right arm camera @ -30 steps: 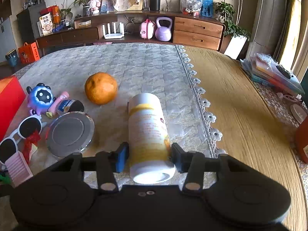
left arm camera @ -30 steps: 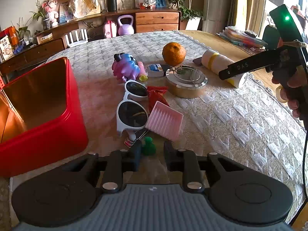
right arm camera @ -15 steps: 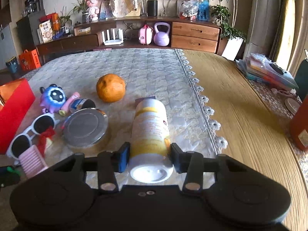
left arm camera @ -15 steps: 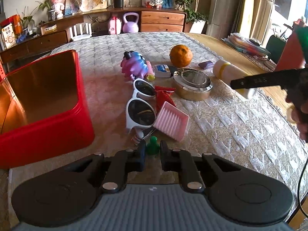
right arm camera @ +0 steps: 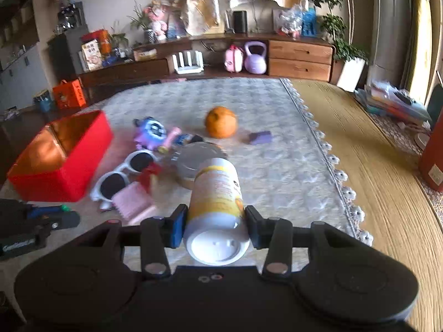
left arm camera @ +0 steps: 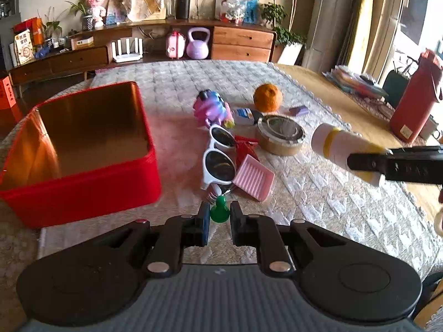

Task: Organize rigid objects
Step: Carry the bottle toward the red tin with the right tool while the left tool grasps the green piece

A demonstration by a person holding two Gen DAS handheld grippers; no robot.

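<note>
Bottle (right arm camera: 216, 193) clamped in right tool (right arm camera: 213, 225), sunglasses (left arm camera: 218, 160) and tin (left arm camera: 279, 135) between it and red box (left arm camera: 83, 193); left tool (left arm camera: 218, 217) seemingly clamping green piece (left arm camera: 219, 213).

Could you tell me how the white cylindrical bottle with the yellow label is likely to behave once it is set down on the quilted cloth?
The white cylindrical bottle with the yellow label, gripped on its side by the right tool, looks rigid and smooth. Laid down sideways it would probably roll, though the quilted cloth may slow it. Stood on its flat end, it seems tall enough to tip.
</note>
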